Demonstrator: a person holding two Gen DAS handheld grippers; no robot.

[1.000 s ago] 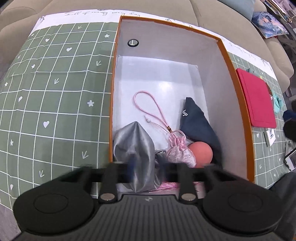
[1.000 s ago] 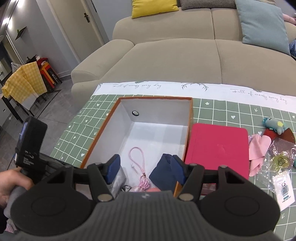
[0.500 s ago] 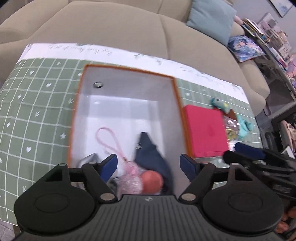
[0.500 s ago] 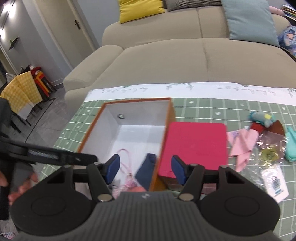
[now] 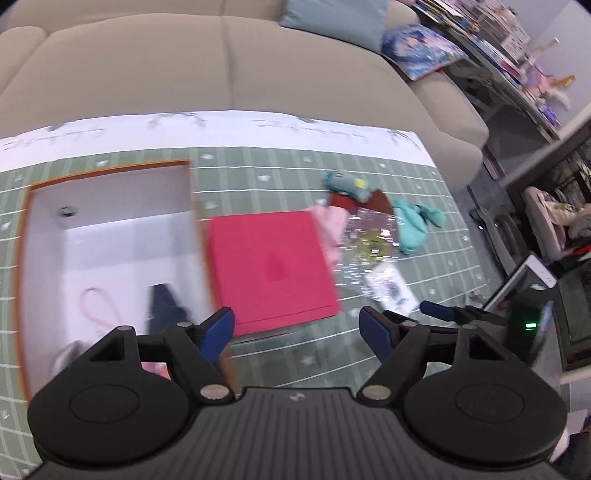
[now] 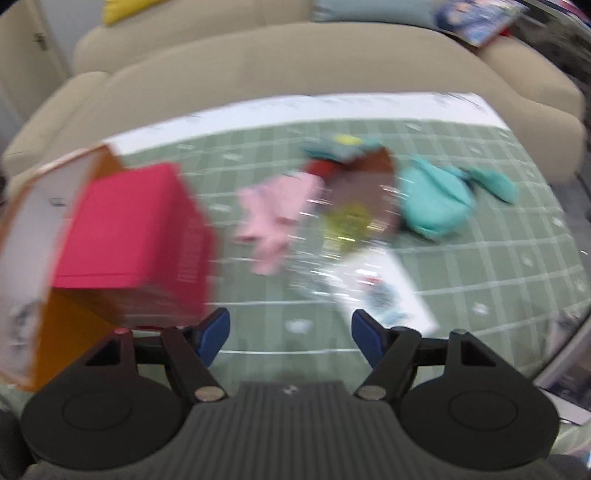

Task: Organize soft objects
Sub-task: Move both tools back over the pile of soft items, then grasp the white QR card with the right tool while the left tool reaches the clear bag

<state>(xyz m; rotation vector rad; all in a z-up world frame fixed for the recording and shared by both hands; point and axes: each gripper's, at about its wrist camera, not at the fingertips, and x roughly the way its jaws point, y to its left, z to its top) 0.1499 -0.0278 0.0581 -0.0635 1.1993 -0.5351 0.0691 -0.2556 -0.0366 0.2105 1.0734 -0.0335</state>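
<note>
An open orange box [image 5: 110, 170] with a white inside stands on the green checked cloth and holds a navy pouch [image 5: 164, 306] and a pink cord [image 5: 98, 308]. A red lid [image 5: 271, 267] lies to its right. Past it lie a pink soft item [image 6: 277, 214], a teal pouch [image 6: 436, 206], a small teal plush [image 5: 345, 182] and a clear packet [image 6: 354, 236]. My left gripper [image 5: 297, 328] is open and empty, above the lid's near edge. My right gripper [image 6: 290, 332] is open and empty, short of the pink item and packet; its fingertip also shows in the left wrist view [image 5: 436, 310].
A beige sofa [image 5: 221, 59] runs along the far side of the table, with a teal cushion [image 5: 332, 16]. A white card [image 6: 384, 291] lies by the clear packet. Cluttered shelves [image 5: 517, 44] stand at the right.
Both grippers have swung right, away from the box toward the lid and the pile of soft items. Both stay open and empty. The views are now motion-blurred.
</note>
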